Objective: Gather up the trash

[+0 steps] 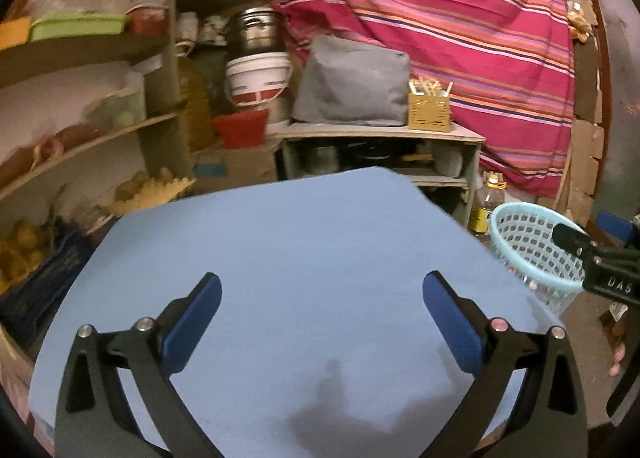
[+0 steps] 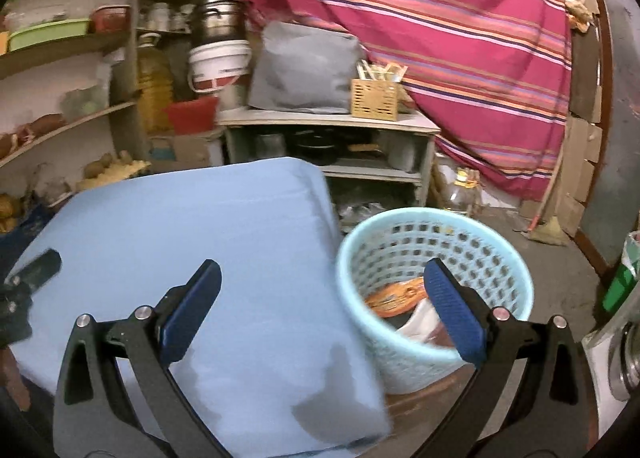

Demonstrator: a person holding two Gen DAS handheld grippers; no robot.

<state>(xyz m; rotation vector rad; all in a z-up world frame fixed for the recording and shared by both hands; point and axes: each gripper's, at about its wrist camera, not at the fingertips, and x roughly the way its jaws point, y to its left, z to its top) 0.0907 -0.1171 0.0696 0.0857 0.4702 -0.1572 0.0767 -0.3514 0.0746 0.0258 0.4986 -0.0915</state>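
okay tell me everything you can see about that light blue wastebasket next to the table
The wastebasket is a round, pale blue bin that looks like plastic, with a smooth rolled rim and walls pierced by rows of small square holes. It stands upright on the floor, close against the right edge of the blue-covered table. Inside lie an orange wrapper and some white and brown scraps. From the right wrist view, the open right claw hangs above it without touching it.
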